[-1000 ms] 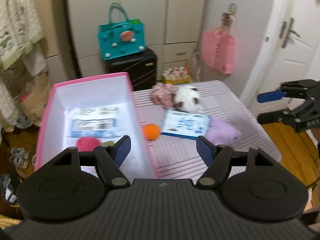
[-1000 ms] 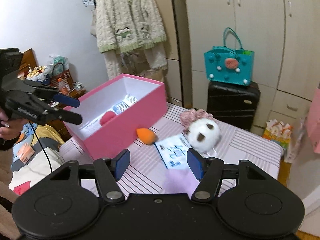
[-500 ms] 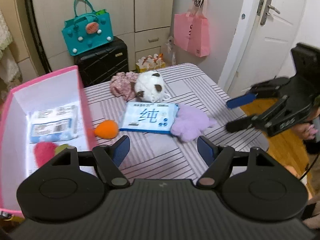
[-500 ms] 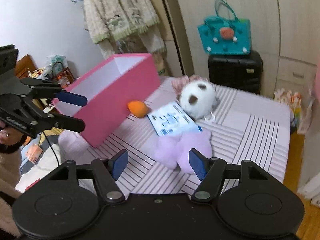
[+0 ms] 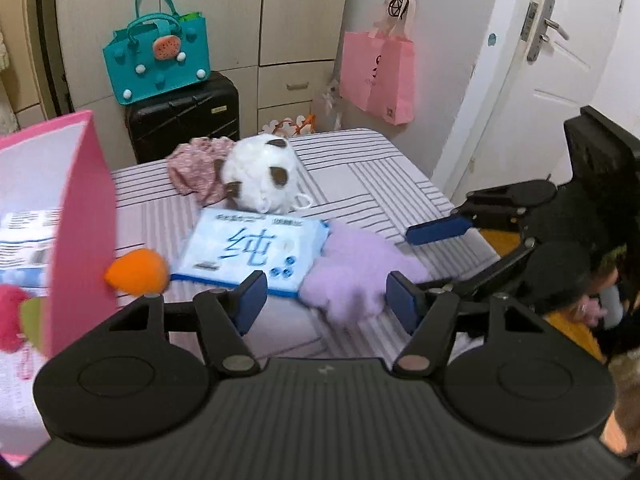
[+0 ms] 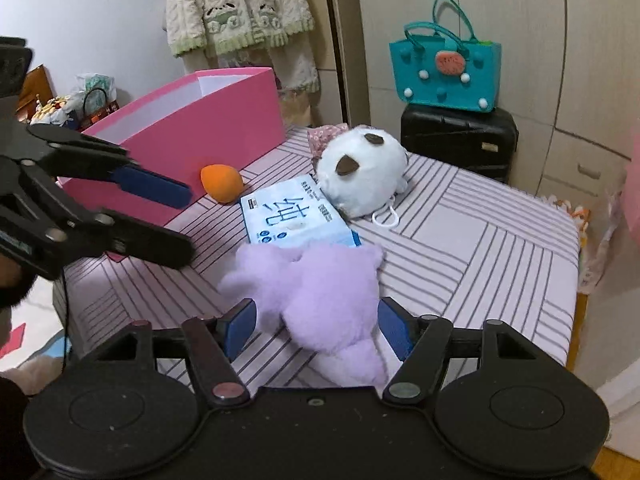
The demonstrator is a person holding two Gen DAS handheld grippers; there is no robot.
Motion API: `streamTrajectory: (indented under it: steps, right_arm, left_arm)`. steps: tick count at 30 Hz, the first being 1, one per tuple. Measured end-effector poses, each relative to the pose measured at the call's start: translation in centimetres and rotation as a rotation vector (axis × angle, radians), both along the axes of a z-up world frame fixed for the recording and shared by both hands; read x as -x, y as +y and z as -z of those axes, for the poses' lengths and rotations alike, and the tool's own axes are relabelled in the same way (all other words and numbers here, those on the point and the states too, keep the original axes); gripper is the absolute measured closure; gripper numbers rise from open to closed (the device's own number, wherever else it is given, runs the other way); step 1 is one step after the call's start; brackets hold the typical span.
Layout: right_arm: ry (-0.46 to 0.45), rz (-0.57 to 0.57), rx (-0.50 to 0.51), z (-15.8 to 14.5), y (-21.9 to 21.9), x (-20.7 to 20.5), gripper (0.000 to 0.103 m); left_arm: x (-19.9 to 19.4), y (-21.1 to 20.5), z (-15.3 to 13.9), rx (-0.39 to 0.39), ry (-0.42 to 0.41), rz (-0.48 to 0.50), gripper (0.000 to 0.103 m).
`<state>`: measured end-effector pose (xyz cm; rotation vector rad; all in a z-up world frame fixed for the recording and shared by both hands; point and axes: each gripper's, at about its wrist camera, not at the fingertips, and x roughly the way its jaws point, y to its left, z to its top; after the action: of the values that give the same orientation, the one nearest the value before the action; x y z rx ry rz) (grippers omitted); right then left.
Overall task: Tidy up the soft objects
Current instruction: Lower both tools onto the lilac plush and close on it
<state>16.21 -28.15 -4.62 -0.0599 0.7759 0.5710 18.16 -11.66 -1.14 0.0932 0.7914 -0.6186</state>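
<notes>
right gripper (image 6: 318, 330) now nearer purple plush (image 6: 320, 280), pink box (image 5: 76, 216) holding packet (image 5: 24, 236)

A teal tote bag (image 5: 157, 62) with a watermelon patch and white pompoms sits on a black suitcase (image 5: 185, 114) at upper left of the left wrist view; both stand against beige cabinet doors (image 5: 256, 12). A pink shopping bag (image 5: 378, 76) hangs at upper centre-right, beside a white door (image 5: 560, 80) with a metal handle (image 5: 546, 26). In the right wrist view, a cream knitted cardigan (image 6: 236, 4) hangs at top centre. A striped table cover (image 6: 480, 232) fills the middle of the frame.
</notes>
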Motion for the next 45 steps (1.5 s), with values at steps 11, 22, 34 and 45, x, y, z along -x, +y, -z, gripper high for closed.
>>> streamTrajectory:
  steps: [11,22,34,45]
  right_arm:
    - [-0.062,-0.065,-0.008,2.2,-0.2,-0.1,0.029]
    - [0.009,-0.038,-0.095,3.3,-1.6,-0.7,0.038]
    - [0.021,0.105,-0.099,3.2,-1.5,1.2,0.051]
    - [-0.003,0.197,-0.090,3.4,-0.9,2.1,0.052]
  left_arm:
    - [-2.5,0.6,4.8,0.143,0.193,-0.076,0.066]
    - [-2.6,0.9,6.7,0.265,0.269,-0.149,0.083]
    - [-1.5,0.6,6.4,0.305,0.211,-0.120,0.083]
    - [-1.3,0.0,7.2,0.274,0.147,-0.134,0.080]
